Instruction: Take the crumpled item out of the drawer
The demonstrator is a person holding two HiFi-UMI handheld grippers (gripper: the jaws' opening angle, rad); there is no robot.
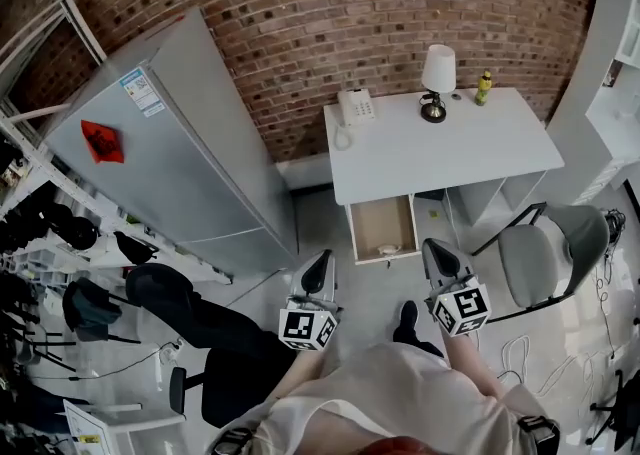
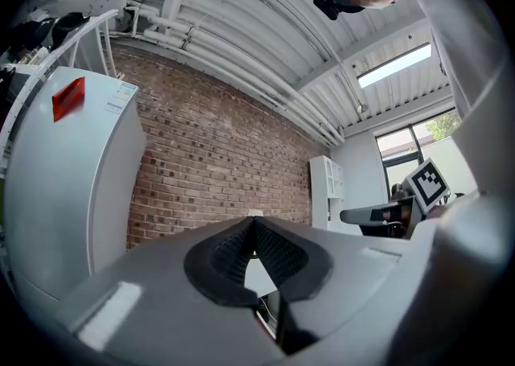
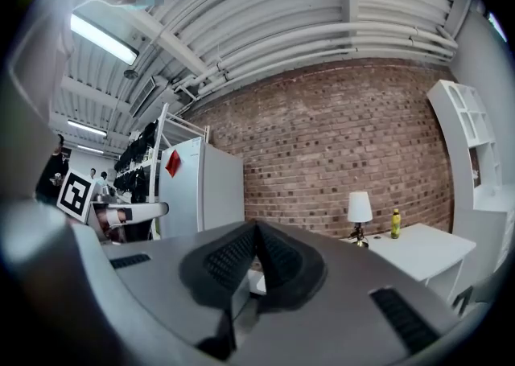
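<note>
Under the white desk (image 1: 440,153) a drawer (image 1: 381,225) stands pulled out, its pale wooden inside showing. A small whitish crumpled item (image 1: 388,250) lies at the drawer's near end. My left gripper (image 1: 321,263) hovers over the floor to the left of the drawer front and holds nothing. My right gripper (image 1: 433,247) sits just right of the drawer's near corner, also with nothing in it. In the left gripper view the ribbed pads (image 2: 233,248) of the left gripper (image 2: 252,226) meet. The right gripper (image 3: 257,229) has its jaws pressed together too.
A lamp (image 1: 437,78), a telephone (image 1: 356,104) and a yellow-green bottle (image 1: 484,87) stand on the desk. A grey fridge (image 1: 170,143) is at the left, a grey chair (image 1: 555,248) at the right and a black chair (image 1: 190,318) at the near left. Behind runs a brick wall (image 1: 330,13).
</note>
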